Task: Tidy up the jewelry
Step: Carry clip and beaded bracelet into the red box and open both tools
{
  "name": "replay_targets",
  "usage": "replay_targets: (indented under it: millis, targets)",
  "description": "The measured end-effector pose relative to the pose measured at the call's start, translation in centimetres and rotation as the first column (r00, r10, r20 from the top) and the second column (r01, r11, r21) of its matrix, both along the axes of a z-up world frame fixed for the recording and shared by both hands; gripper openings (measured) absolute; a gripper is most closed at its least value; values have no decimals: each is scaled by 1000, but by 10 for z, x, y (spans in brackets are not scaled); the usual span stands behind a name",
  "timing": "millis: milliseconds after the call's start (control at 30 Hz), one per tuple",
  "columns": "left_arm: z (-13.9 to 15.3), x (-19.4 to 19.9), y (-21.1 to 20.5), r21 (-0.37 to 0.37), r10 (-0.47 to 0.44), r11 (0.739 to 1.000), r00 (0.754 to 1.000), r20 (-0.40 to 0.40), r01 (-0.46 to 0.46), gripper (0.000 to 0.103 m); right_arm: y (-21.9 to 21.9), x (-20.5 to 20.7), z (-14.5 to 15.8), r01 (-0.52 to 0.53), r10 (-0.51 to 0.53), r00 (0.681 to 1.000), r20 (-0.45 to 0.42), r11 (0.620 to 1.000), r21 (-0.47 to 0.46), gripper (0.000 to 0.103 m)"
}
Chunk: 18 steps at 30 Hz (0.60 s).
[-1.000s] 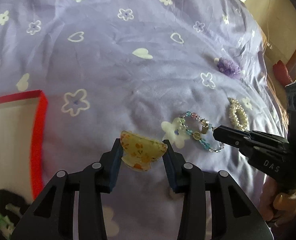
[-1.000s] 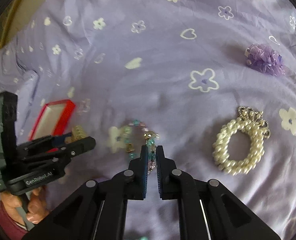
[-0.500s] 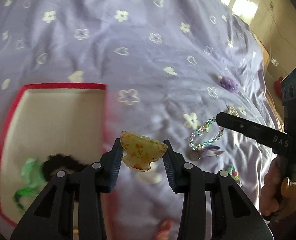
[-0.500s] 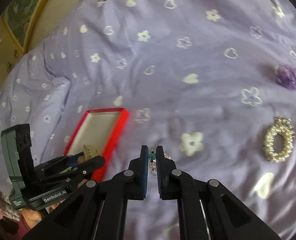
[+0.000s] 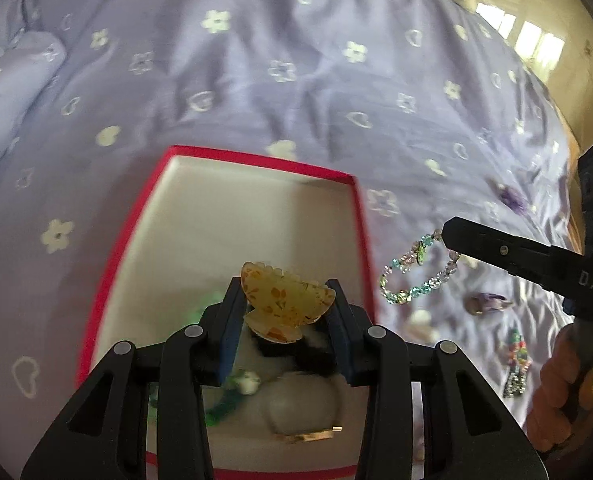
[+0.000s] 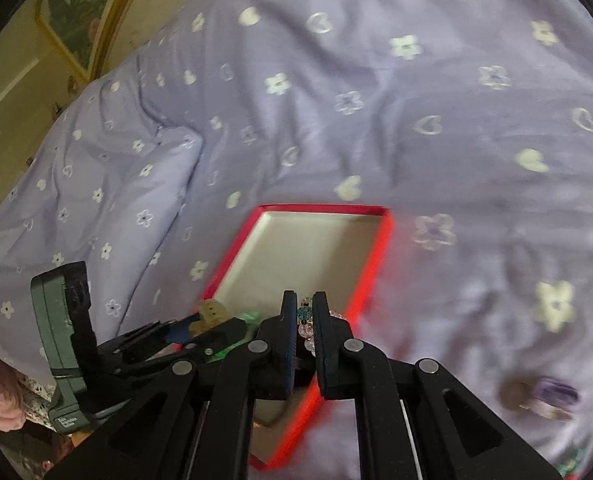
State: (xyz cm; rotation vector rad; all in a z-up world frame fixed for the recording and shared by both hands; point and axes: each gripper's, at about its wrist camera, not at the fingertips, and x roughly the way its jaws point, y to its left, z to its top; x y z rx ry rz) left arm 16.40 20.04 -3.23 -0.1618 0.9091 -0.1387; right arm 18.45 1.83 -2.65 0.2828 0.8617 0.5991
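My left gripper (image 5: 286,300) is shut on a yellow flowered hair claw clip (image 5: 286,302) and holds it above the near part of the red-rimmed white box (image 5: 256,168). My right gripper (image 6: 305,308) is shut on a beaded bracelet (image 5: 416,272), which hangs from its tips just right of the box's right rim; its beads (image 6: 305,320) show between my fingers. The box (image 6: 376,256) holds a green beaded piece (image 5: 220,404), a black fuzzy item (image 5: 308,350) and a gold clip (image 5: 308,435). The left gripper also shows in the right wrist view (image 6: 212,320).
The box lies on a purple bedspread with flowers and hearts (image 5: 256,60). On it to the right lie a purple hair flower (image 5: 512,198), a purple clip (image 5: 488,304) that also shows in the right wrist view (image 6: 544,398), and a multicoloured beaded piece (image 5: 516,360). A pillow (image 6: 96,184) lies at the left.
Both grippers have moved left with their loads. The claw clip now hangs over the box and the bracelet has been lifted off the bedspread to the box's right rim.
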Motion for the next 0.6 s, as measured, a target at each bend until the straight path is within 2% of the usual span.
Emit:
replay_targets:
  millis: [300,600]
  targets:
    - [-19,21,31,50,57,997,998,-31,-55,38,60,25,-26,-46,46,998,-42,999,4,7]
    - [-54,42,41,83,81,994,992,-96,-73,38,57,38,-64,-16,8,993,-117,998,-66,7]
